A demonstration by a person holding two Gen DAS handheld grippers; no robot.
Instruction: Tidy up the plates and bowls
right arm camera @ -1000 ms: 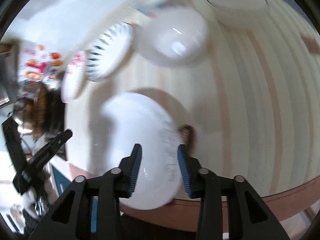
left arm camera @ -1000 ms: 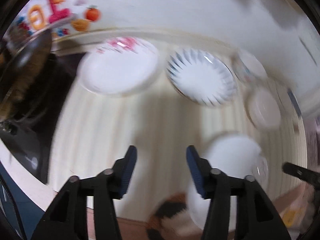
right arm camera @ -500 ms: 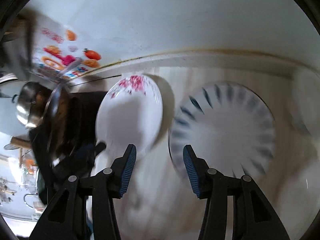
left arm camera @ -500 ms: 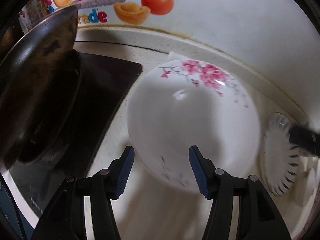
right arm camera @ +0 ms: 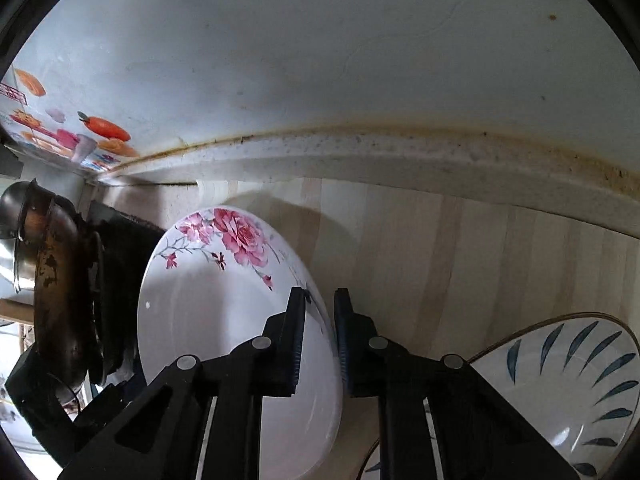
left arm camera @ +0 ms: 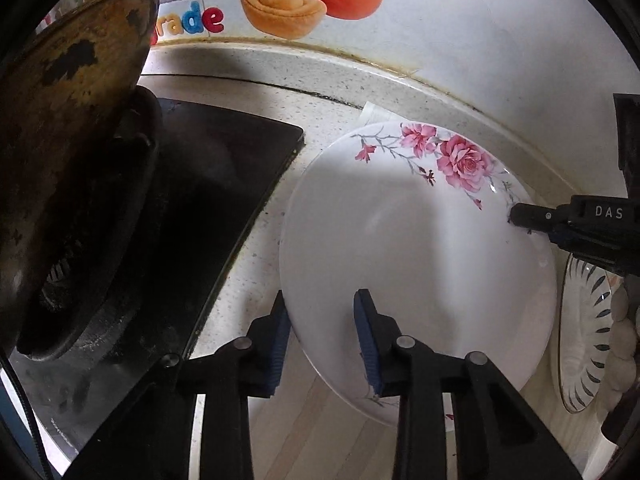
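A white plate with pink roses (left arm camera: 416,248) lies on the counter beside the stove; it also shows in the right wrist view (right arm camera: 224,312). My left gripper (left arm camera: 320,344) is open, its two pads astride the plate's near left rim. My right gripper (right arm camera: 320,340) has its jaws narrowly set around the plate's right rim, one pad above and one outside; I cannot tell if they press it. It shows in the left wrist view as a black finger (left arm camera: 560,220) at the plate's far right edge. A white plate with blue leaf strokes (right arm camera: 568,392) lies to the right.
A black stove top (left arm camera: 208,200) with a worn dark wok (left arm camera: 68,152) stands left of the rose plate. The tiled wall with fruit stickers (left arm camera: 280,4) runs close behind. The blue-leaf plate shows at the right edge of the left wrist view (left arm camera: 588,332).
Both grippers have swung left to the rose plate. The left has closed in over its near rim, and the right jaws have narrowed around its right rim.
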